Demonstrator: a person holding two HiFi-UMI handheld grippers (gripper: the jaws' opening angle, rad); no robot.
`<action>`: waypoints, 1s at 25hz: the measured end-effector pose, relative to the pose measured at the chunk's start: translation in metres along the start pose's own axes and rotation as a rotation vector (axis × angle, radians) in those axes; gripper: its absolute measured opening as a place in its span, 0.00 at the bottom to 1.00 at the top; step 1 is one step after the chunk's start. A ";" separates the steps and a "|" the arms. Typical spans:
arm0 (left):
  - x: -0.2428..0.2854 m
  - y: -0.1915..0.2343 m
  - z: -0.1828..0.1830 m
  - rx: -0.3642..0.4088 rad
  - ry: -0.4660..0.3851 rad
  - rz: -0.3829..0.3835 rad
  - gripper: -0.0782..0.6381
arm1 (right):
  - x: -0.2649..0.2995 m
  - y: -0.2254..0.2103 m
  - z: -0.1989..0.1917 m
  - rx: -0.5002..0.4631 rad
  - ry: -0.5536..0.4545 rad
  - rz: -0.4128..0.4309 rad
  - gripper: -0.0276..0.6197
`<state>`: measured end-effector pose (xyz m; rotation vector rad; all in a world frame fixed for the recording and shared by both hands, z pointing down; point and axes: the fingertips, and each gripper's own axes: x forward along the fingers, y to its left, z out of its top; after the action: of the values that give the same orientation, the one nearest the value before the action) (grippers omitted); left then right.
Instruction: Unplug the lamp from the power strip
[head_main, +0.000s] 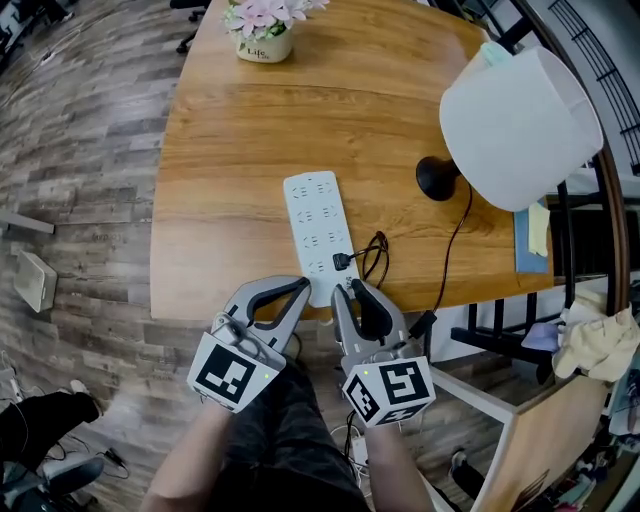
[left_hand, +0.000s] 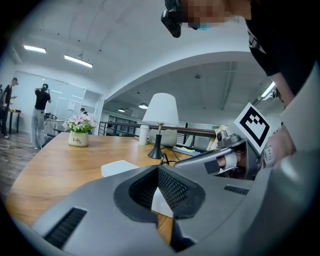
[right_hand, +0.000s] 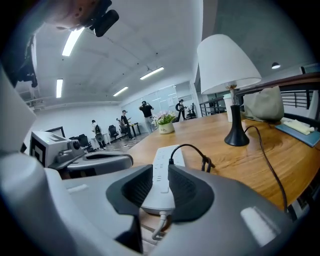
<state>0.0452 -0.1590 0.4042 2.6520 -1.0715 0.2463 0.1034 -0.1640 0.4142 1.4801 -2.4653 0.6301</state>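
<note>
One power strip (head_main: 320, 225); one lamp (head_main: 515, 125); left gripper (head_main: 303, 287) closed, empty; right gripper (head_main: 350, 292) slightly open astride strip.

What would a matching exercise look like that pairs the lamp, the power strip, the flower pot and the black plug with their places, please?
Things:
1. lamp
2. power strip
3. flower pot
4. black plug

Places:
A. at the far edge of the table
B. in a socket towards the strip's near end
C. on the table's right side
D. flat in the middle, reaching the near edge

Pairs: 1-C; 2-D; 3-A; 4-B
</note>
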 end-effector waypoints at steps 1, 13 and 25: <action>0.003 0.001 -0.001 0.006 0.006 -0.001 0.10 | 0.002 0.000 -0.001 0.002 0.008 0.003 0.19; 0.025 0.015 -0.011 0.060 0.098 0.003 0.10 | 0.024 -0.014 -0.001 0.008 0.079 -0.031 0.19; 0.048 0.023 -0.026 0.165 0.235 0.017 0.10 | 0.038 -0.024 -0.007 -0.069 0.180 -0.056 0.19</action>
<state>0.0617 -0.1976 0.4454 2.6702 -1.0371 0.6591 0.1058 -0.2008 0.4404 1.3966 -2.2791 0.6309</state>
